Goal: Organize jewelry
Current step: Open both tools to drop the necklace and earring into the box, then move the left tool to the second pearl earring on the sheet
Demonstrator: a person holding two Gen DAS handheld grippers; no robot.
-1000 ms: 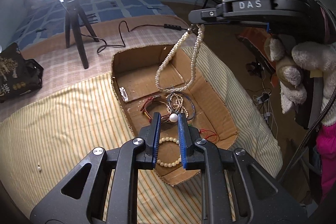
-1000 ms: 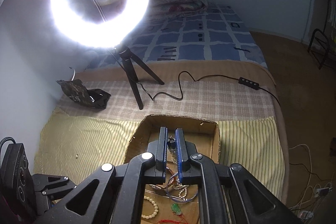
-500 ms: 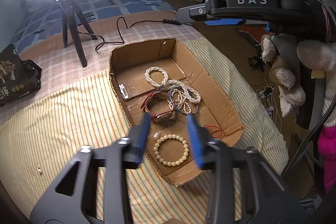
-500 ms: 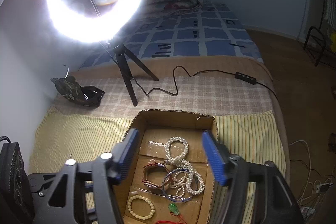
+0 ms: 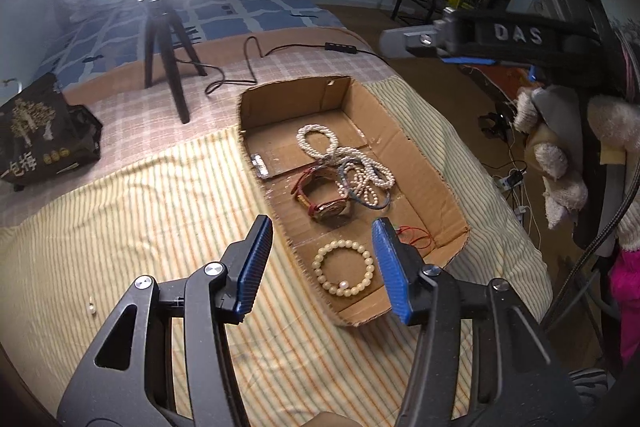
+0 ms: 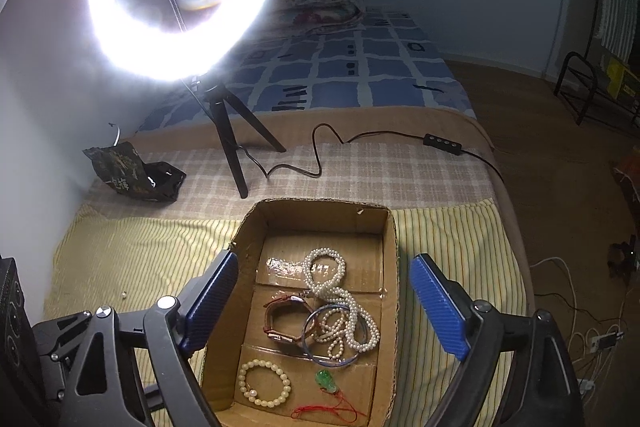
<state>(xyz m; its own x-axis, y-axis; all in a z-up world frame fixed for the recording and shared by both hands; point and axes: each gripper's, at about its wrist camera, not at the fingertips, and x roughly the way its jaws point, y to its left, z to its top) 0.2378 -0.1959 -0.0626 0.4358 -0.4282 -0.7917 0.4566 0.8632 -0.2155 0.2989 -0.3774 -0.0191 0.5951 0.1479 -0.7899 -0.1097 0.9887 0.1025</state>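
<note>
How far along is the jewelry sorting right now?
Mostly done: the pearl necklace, watch, bead bracelet and green pendant lie in the cardboard box. Both claws, left and right, are open and empty. One small bead remains on the striped cloth.

box (image 6: 394,267): on striped cloth (image 6: 140,247), in front of ring-light tripod (image 6: 232,143)
pearl necklace (image 6: 340,295): in box, far end
watch (image 6: 280,323): left of necklace
bead bracelet (image 6: 264,383): near end
snack bag (image 6: 132,173): left of tripod

Left gripper (image 5: 322,263) jaws just opened, empty, above cardboard box (image 5: 420,163) holding pearl necklace (image 5: 340,155), watch (image 5: 326,205), bead bracelet (image 5: 345,269).
</note>
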